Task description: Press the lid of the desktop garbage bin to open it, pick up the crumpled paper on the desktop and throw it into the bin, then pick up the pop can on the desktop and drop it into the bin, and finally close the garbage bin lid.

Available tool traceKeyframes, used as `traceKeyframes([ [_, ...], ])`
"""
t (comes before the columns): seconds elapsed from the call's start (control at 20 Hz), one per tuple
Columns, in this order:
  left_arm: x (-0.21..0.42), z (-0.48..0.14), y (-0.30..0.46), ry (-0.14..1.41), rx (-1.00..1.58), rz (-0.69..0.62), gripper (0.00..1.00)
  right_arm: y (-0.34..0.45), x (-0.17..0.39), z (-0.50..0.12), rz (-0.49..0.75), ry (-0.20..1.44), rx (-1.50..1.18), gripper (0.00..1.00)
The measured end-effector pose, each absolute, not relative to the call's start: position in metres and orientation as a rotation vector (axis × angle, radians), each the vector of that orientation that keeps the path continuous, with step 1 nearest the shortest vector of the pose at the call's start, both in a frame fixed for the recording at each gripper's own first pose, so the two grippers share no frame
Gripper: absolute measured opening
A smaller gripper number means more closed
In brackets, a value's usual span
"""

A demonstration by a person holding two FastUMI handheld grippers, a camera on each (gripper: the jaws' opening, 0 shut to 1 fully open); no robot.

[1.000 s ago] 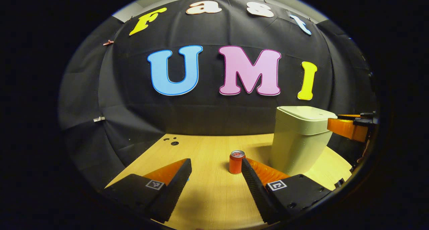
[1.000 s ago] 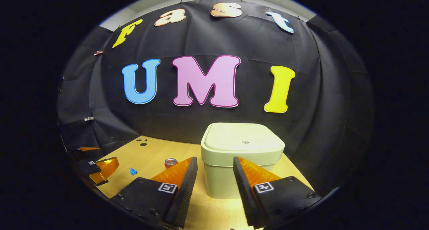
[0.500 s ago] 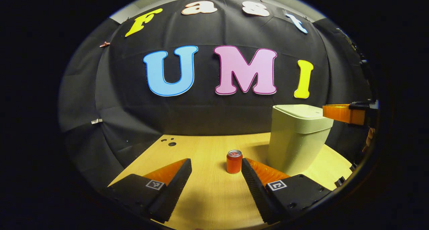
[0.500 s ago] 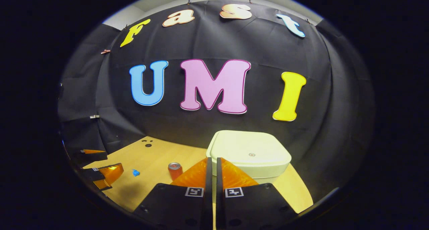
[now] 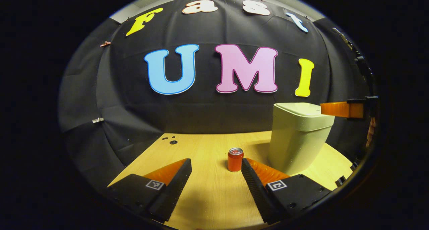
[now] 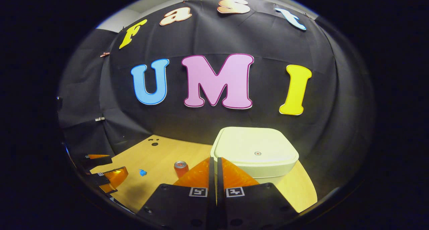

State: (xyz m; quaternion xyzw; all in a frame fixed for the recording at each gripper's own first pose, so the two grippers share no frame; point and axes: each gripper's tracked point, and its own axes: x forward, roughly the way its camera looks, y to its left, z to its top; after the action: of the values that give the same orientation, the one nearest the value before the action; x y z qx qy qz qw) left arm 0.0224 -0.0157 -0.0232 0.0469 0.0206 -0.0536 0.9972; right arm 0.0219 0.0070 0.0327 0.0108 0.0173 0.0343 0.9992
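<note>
Lid press pending: I hold the right gripper [image 6: 214, 161] pinched empty at the bin [image 6: 256, 151] lid's near edge.
Rigid lid; press centre. Left gripper [image 5: 216, 169] spread.

On the worktop [image 6: 161, 156], the pop can [image 6: 181, 168] stands left of the garbage bin [image 6: 256, 154], well apart. Farther left lies what may be the crumpled paper [image 6: 143, 172], before the booth wall.
</note>
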Motion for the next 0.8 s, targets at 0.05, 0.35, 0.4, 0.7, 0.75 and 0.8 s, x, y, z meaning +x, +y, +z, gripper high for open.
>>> traceKeyframes([
  [0.05, 0.022, -0.024, -0.014, 0.042, 0.091, -0.104, 0.96, 0.005, 0.025, 0.034, 0.069, 0.043, 0.030, 0.05],
  [0.35, 0.021, -0.025, -0.010, 0.041, 0.092, -0.089, 0.96, -0.025, 0.048, 0.045, 0.019, 0.047, 0.041, 0.05],
  [0.4, 0.021, -0.023, -0.010, 0.036, 0.092, -0.087, 0.96, -0.031, 0.053, 0.046, 0.005, 0.048, 0.037, 0.05],
  [0.7, 0.018, -0.023, -0.007, 0.037, 0.099, -0.078, 0.96, -0.067, 0.077, 0.039, -0.071, 0.086, -0.013, 0.05],
  [0.75, 0.017, -0.023, -0.006, 0.034, 0.107, -0.074, 0.95, -0.071, 0.080, 0.035, -0.075, 0.100, -0.022, 0.05],
  [0.8, 0.016, -0.021, -0.006, 0.031, 0.112, -0.074, 0.95, -0.075, 0.083, 0.030, -0.079, 0.115, -0.023, 0.05],
])
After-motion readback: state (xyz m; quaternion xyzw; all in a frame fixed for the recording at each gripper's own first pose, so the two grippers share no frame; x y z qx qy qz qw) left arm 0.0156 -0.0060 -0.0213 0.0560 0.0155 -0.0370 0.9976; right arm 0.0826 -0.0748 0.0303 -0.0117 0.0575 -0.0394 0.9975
